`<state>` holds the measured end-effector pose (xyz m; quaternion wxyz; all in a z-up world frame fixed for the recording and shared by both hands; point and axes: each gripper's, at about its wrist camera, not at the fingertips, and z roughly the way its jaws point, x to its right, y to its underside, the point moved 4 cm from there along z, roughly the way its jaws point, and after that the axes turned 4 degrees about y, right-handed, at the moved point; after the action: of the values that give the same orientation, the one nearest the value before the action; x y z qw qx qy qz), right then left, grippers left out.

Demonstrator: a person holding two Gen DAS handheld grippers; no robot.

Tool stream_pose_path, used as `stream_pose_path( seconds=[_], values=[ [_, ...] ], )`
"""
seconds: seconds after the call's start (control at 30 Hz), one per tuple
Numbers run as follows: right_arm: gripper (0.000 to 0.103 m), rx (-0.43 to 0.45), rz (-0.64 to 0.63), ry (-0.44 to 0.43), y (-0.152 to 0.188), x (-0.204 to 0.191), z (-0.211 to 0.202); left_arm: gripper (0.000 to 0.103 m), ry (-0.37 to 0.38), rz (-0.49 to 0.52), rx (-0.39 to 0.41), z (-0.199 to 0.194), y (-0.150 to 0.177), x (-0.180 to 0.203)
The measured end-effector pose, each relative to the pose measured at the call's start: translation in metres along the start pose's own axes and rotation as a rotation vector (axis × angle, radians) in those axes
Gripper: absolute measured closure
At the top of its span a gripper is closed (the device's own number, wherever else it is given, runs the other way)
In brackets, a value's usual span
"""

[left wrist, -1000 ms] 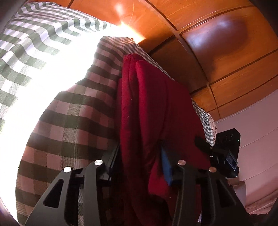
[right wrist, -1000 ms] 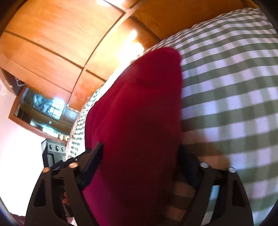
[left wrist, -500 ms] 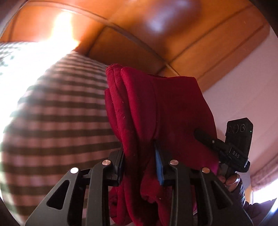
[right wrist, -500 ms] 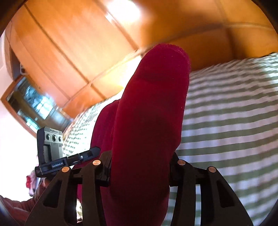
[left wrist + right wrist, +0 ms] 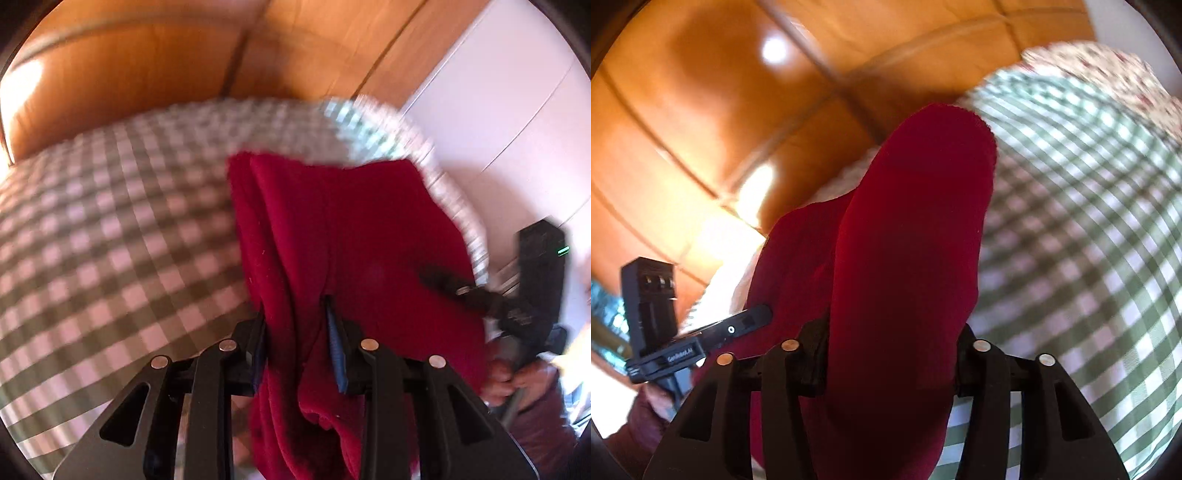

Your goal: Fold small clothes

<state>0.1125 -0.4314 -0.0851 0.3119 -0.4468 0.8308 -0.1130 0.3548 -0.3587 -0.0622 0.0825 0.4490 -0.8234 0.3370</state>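
A: Where is the garment?
B: The red garment (image 5: 354,236) is pinched by left gripper (image 5: 297,325) and right gripper (image 5: 892,354), ahead over the checked cloth (image 5: 110,229).
A: Risk?
B: Bunched folds may slip free, or land skewed.

red garment (image 5: 354,236) swung lower over checked cloth (image 5: 122,229), views now blurred

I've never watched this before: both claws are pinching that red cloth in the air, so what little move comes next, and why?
Probably lower it onto the checkered cloth. The left gripper and right gripper each clamp the bunched red garment, which hangs doubled and can't be creased.
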Motion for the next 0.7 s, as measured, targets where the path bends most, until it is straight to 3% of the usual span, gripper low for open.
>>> stream_pose_path(
  seconds=[0.03,0.13,0.3,0.37,0.47,0.57,0.7],
  values=[
    [0.042,-0.017,0.011,0.019,0.005,0.009,0.005,0.070,-0.008,0.012,0.018,0.002,0.001,0.001],
    [0.029,0.011,0.046,0.043,0.014,0.019,0.006,0.066,-0.018,-0.012,0.027,-0.005,0.005,-0.004],
    [0.029,0.122,-0.001,0.132,0.004,0.021,-0.029,0.066,-0.111,0.025,0.148,-0.049,0.004,0.002],
    [0.029,0.176,-0.026,0.163,0.004,0.012,-0.050,0.066,-0.091,0.036,0.226,-0.073,0.005,0.010],
    [0.036,0.208,-0.087,0.208,0.006,-0.002,-0.061,0.066,-0.069,0.146,0.311,-0.093,0.008,0.041],
    [0.042,0.217,-0.159,0.246,0.020,-0.020,-0.065,0.072,-0.083,0.209,0.274,-0.083,0.008,0.055],
    [0.042,0.155,-0.190,0.267,0.045,-0.032,-0.045,0.080,-0.228,0.174,0.130,-0.039,0.024,0.025]
  ],
)
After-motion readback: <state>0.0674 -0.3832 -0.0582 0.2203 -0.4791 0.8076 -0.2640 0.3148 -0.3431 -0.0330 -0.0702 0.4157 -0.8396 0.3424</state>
